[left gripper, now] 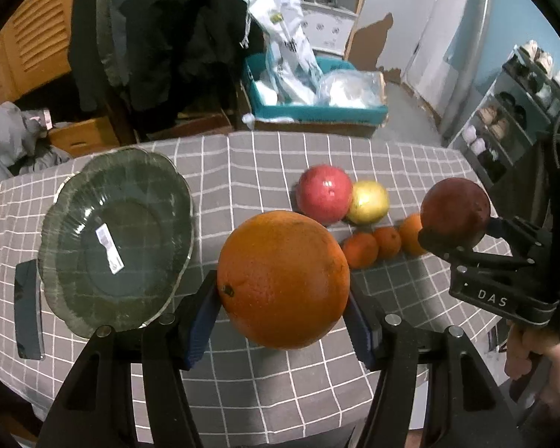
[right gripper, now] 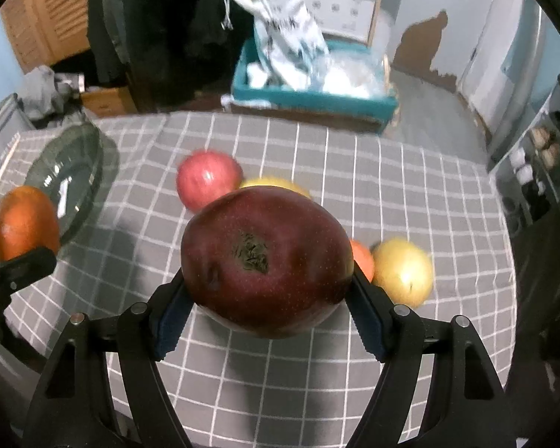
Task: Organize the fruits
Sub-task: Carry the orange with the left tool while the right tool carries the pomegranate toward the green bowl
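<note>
The grey cloth-covered table with a white grid pattern (left gripper: 280, 156) carries everything. On its left side lies one clear scalloped glass plate (left gripper: 117, 239), flat, a barcode sticker on its middle, and just beside its left rim lies a dark flat phone-like slab (left gripper: 28, 310).

The left gripper (left gripper: 283, 321) is spread wide, its blue pads pressed to both sides of a large round orange (left gripper: 283, 278), which hangs above the cloth just right of the plate; the stem scar faces the camera's lower left. The right gripper (right gripper: 268, 317) is likewise spread wide and clamps a dark red apple (right gripper: 267, 259) by its flanks, raised above the table's right half; its dried calyx end faces the camera, so the core axis runs roughly along the fingers.

On the cloth rest one pinkish-red apple (left gripper: 324, 198) touching one yellow apple (left gripper: 367, 201), a second yellow round fruit (right gripper: 403, 270) at the right in the right wrist view, and three small orange tangerines (left gripper: 386, 242) in a touching row, so eight fruits in all. Neither round fruit in the grippers has a marked long axis.
</note>
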Action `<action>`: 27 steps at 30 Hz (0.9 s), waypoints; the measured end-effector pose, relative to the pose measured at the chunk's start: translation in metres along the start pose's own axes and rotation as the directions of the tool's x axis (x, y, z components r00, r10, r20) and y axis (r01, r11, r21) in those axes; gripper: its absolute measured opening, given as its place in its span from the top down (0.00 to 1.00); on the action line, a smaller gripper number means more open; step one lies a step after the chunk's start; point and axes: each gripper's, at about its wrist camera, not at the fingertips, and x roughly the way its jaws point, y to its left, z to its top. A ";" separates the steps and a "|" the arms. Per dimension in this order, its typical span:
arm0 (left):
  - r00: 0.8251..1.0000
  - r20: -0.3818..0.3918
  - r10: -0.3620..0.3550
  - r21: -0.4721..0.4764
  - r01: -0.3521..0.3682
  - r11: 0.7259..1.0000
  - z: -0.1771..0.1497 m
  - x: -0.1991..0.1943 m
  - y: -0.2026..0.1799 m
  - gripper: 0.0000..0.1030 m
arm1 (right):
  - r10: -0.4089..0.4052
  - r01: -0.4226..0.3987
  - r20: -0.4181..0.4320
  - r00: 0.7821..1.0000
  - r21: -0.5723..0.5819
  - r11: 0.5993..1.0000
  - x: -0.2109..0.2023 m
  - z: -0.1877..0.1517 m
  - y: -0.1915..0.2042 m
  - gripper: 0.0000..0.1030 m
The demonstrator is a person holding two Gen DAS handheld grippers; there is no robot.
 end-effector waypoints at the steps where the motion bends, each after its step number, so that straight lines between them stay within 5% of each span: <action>1: 1.000 0.009 0.002 -0.006 -0.002 1.000 0.002 -0.003 0.002 0.38 | -0.002 0.002 0.013 1.000 -0.005 1.000 -0.005 0.003 0.000 0.26; 12: 0.991 0.131 0.036 -0.067 -0.028 0.997 0.019 -0.043 0.034 0.38 | 0.052 -0.050 0.146 0.988 -0.015 0.999 -0.047 0.043 0.020 0.26; 27: 0.983 0.166 0.077 -0.148 -0.052 0.988 0.023 -0.060 0.084 0.38 | 0.150 -0.137 0.161 0.976 -0.090 0.986 -0.050 0.081 0.084 0.26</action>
